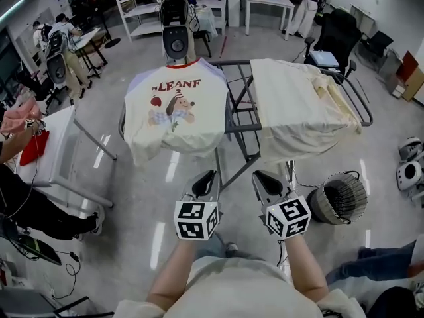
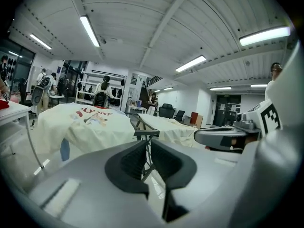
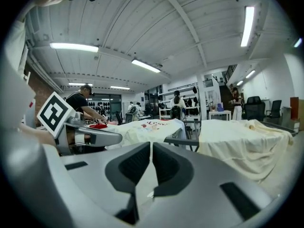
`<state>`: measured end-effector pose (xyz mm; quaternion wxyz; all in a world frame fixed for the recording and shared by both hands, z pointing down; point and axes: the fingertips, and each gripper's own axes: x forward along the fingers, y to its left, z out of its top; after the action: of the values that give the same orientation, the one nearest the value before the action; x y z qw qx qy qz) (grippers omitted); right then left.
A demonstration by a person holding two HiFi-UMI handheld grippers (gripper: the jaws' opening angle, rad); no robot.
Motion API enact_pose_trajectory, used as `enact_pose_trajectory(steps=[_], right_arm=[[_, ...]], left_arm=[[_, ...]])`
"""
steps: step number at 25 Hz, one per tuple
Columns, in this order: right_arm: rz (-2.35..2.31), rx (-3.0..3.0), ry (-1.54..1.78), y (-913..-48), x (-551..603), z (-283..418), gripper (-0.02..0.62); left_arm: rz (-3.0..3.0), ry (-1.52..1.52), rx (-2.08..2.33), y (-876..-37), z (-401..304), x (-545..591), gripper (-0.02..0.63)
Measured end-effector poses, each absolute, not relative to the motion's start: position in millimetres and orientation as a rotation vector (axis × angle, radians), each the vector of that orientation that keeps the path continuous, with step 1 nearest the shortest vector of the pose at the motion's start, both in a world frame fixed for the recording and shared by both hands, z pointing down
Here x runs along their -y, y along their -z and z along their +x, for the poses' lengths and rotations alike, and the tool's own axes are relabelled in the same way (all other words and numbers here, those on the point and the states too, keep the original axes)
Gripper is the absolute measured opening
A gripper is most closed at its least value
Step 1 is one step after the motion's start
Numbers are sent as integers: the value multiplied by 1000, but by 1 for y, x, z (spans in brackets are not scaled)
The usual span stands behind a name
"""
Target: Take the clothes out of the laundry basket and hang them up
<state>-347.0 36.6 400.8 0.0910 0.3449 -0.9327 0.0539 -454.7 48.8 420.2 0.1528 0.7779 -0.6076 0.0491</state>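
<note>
Left tool (image 1: 205, 177), right tool (image 1: 266, 179): closed, empty.

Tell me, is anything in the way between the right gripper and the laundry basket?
Nothing visible blocks it. The laundry basket sits on the floor just to the right of the right gripper. Only a thin leg of the drying rack stands close to that path.
</note>
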Motion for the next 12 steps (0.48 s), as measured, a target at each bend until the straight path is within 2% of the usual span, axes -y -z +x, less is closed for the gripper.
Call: enact_pose_trajectory(steps=[2, 12], right_arm=[[1053, 2770, -126, -401, -44, -344, 2], [1183, 2759, -137, -405, -71, -318, 2]], left_arm=[[2237, -134, 1739, -421, -458, -62, 21], [2257, -103, 1688, -432, -469, -110, 14]])
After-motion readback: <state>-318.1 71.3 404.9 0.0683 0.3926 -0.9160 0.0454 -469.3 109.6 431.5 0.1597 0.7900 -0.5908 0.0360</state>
